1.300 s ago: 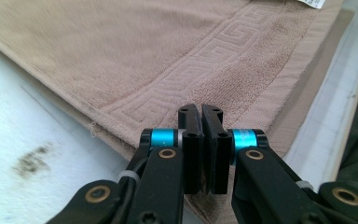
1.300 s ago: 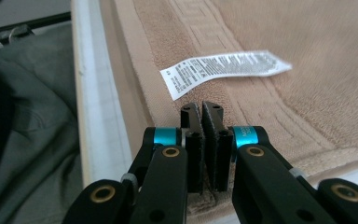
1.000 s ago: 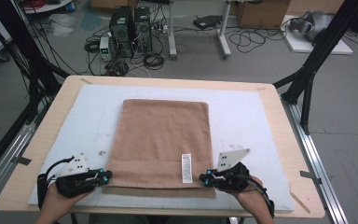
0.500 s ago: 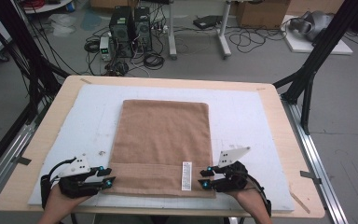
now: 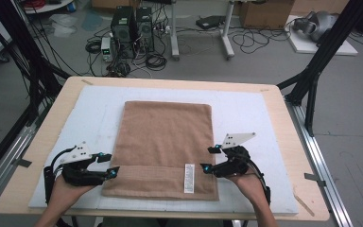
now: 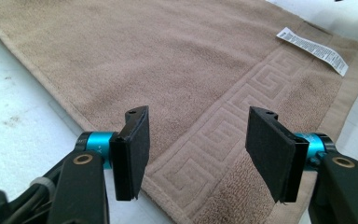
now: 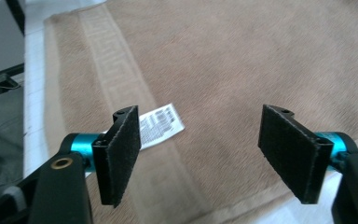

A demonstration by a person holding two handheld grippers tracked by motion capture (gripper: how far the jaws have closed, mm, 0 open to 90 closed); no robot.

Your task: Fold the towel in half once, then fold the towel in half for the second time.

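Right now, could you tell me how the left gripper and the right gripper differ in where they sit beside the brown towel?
The left gripper sits at the towel's near left corner, over the patterned border; the right gripper sits at the right edge, farther up. The white care label lies close to the right gripper, far from the left gripper. Shared: both have just been opening their jaws, which stand apart with nothing pressed between them, the towel flat on the white mat.

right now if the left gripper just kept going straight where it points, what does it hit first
Most likely the brown towel: the left gripper has open jaws aimed across its near key-patterned border, nothing between them. How high it hovers above the cloth is unclear.
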